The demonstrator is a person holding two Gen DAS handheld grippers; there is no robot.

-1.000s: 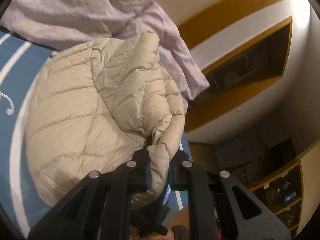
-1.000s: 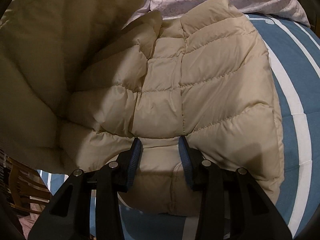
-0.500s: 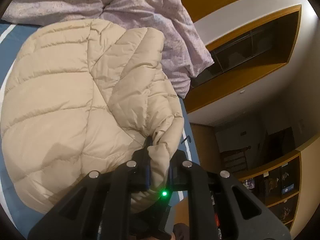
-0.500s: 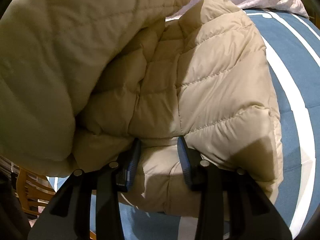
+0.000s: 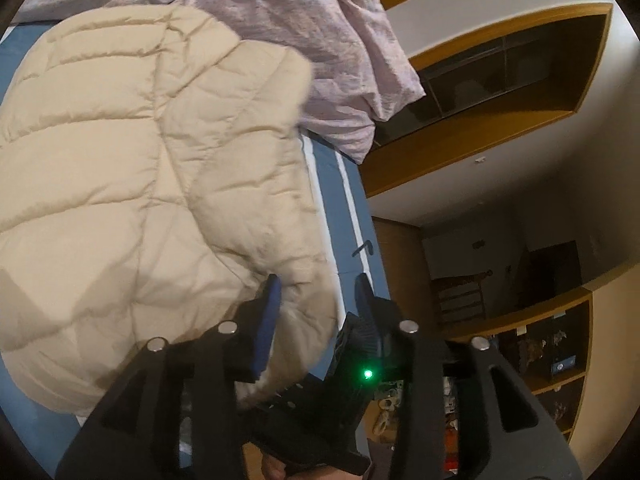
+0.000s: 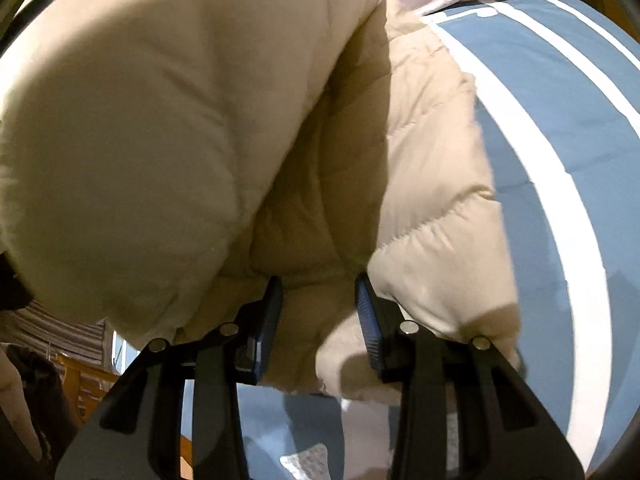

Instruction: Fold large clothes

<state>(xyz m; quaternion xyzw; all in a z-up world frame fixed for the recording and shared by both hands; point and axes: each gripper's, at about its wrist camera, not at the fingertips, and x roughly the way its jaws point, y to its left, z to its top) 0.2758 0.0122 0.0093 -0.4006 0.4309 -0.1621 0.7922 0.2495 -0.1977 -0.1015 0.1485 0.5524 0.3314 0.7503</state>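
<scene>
The beige puffer jacket (image 5: 132,168) lies on the blue-and-white bedspread (image 6: 560,128) of the bed, beside a crumpled lilac sheet (image 5: 320,32). One side panel appears already folded over the body. The left tool (image 5: 316,292) has its jaws apart, with the jacket's edge loose between them; the right tool (image 6: 318,296) is likewise spread around the hem, not pinching. Probably mid-fold: further folds and tidying remain.

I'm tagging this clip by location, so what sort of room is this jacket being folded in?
Most likely a bedroom. The beige puffer jacket lies on a blue bedspread with a rumpled lilac duvet bunched behind it, and wooden wall shelves hold small household items.
</scene>
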